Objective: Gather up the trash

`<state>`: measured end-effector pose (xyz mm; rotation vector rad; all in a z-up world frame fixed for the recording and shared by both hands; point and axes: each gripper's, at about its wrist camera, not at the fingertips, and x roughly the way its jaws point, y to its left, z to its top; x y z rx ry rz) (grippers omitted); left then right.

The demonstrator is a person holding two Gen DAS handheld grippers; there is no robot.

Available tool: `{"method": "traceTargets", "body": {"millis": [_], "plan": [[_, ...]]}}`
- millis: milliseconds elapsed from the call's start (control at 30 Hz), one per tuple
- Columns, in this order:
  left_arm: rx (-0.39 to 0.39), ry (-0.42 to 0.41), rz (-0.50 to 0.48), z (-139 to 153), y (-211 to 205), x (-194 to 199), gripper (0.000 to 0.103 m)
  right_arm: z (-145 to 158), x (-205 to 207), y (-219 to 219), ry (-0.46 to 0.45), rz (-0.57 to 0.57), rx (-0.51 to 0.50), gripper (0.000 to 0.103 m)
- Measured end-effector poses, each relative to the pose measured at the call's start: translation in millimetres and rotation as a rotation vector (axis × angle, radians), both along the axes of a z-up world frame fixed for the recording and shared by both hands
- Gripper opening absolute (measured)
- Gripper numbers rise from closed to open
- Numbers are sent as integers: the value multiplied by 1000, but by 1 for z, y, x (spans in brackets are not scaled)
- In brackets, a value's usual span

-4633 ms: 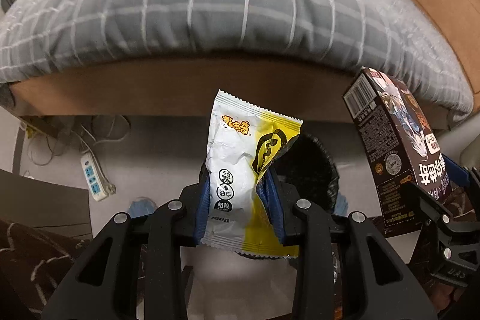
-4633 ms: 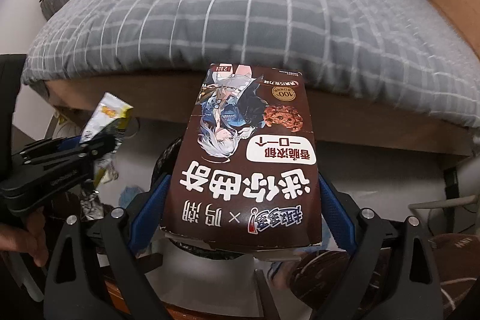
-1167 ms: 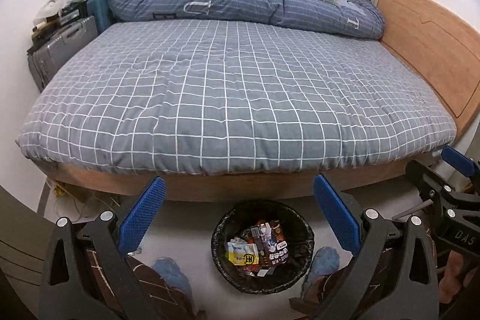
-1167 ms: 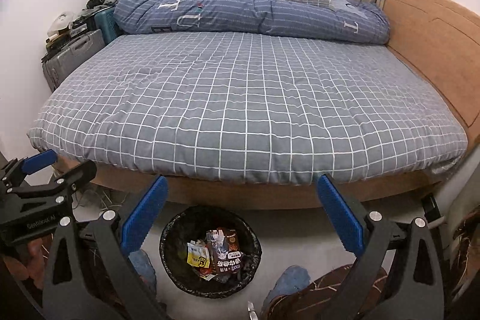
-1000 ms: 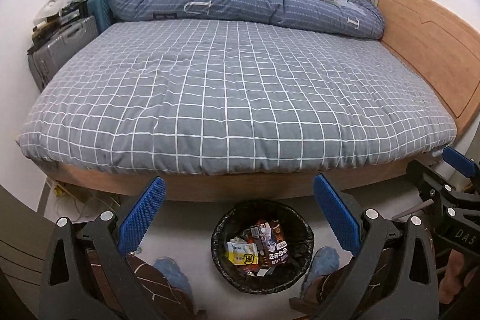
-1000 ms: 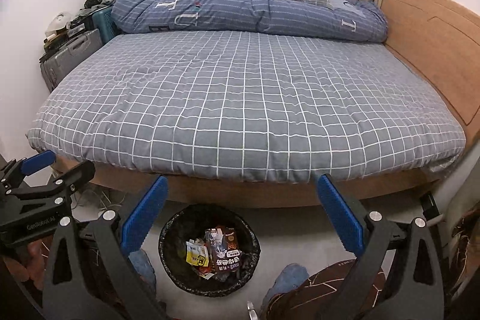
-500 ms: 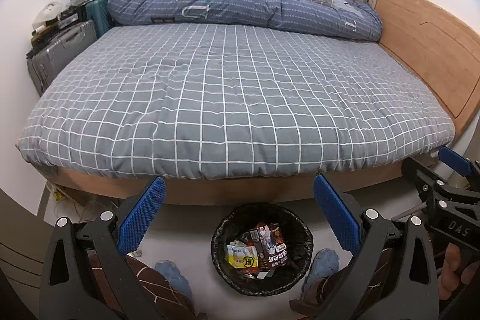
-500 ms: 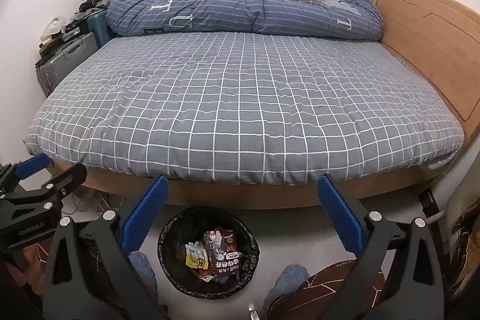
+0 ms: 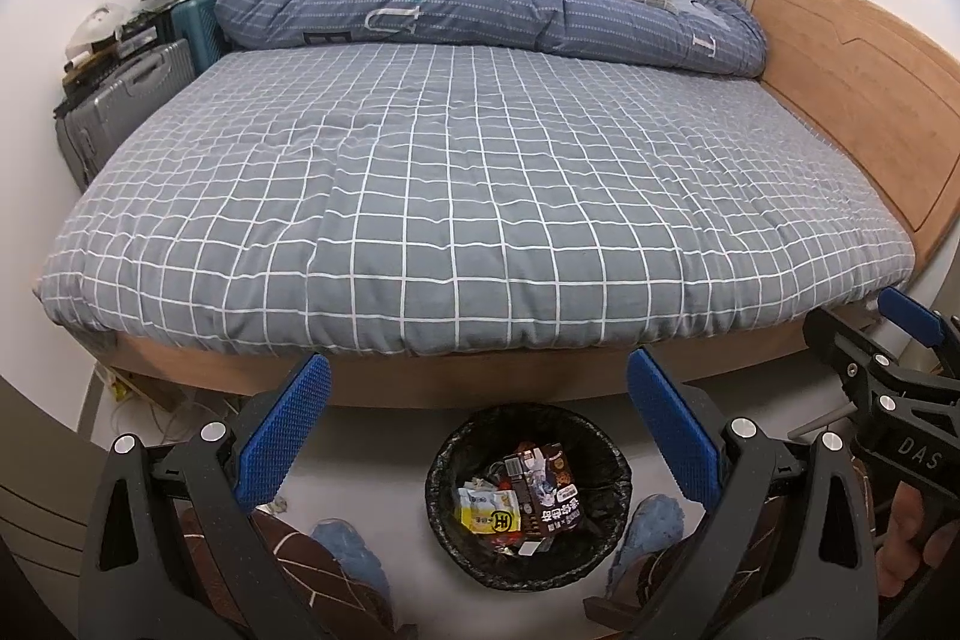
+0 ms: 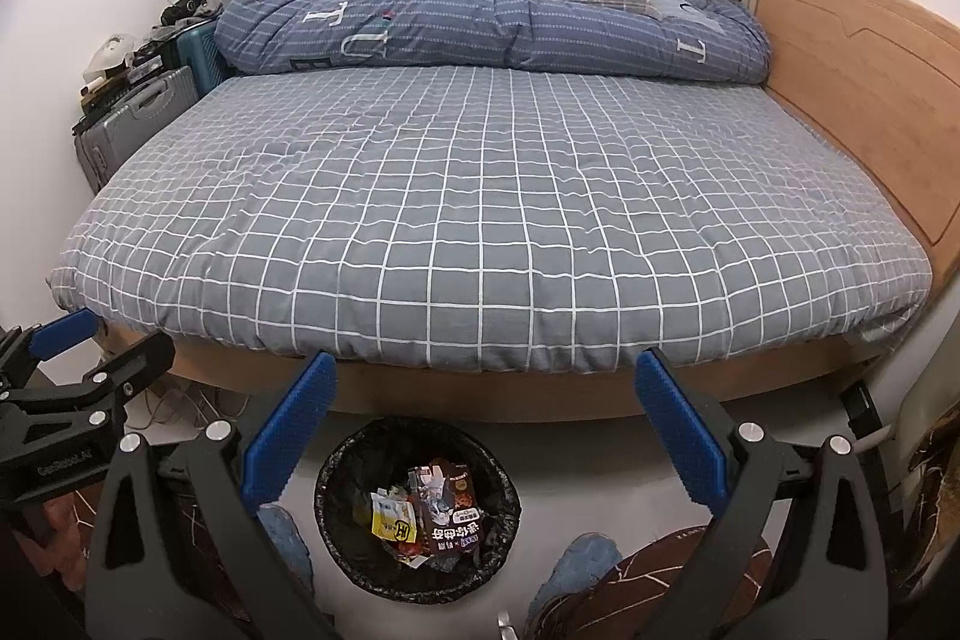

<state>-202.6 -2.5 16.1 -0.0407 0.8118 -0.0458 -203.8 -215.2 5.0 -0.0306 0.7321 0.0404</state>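
A round bin with a black liner (image 9: pixel 612 466) (image 10: pixel 504 484) stands on the floor at the foot of the bed. Inside lie a yellow-and-white snack packet (image 9: pixel 489 514) (image 10: pixel 393 520), a dark brown biscuit box (image 9: pixel 549 496) (image 10: pixel 450 514) and other wrappers. My left gripper (image 9: pixel 477 376) hangs open above the bin with nothing between its blue pads. My right gripper (image 10: pixel 486 370) is open and empty too, high over the bin. Each gripper shows at the edge of the other's view.
A bed with a grey checked cover (image 9: pixel 480 196) fills the room ahead, a blue duvet (image 9: pixel 480 10) and a pillow at its far end. Suitcases (image 9: pixel 120 100) stand at the left wall, a wooden headboard (image 9: pixel 870 100) at the right. A person's slippered feet flank the bin.
Both grippers, earlier shut on the snack packet and the biscuit box, now stand open; both items lie in the bin. Over the last second both views have risen and tilted up slightly.
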Motion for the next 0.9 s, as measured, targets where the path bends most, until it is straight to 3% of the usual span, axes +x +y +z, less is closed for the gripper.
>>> {"method": "traceTargets", "body": {"millis": [900], "plan": [[39,12,13,-7,-1,2,97,-1,0,0,0,4,-3,96]]}}
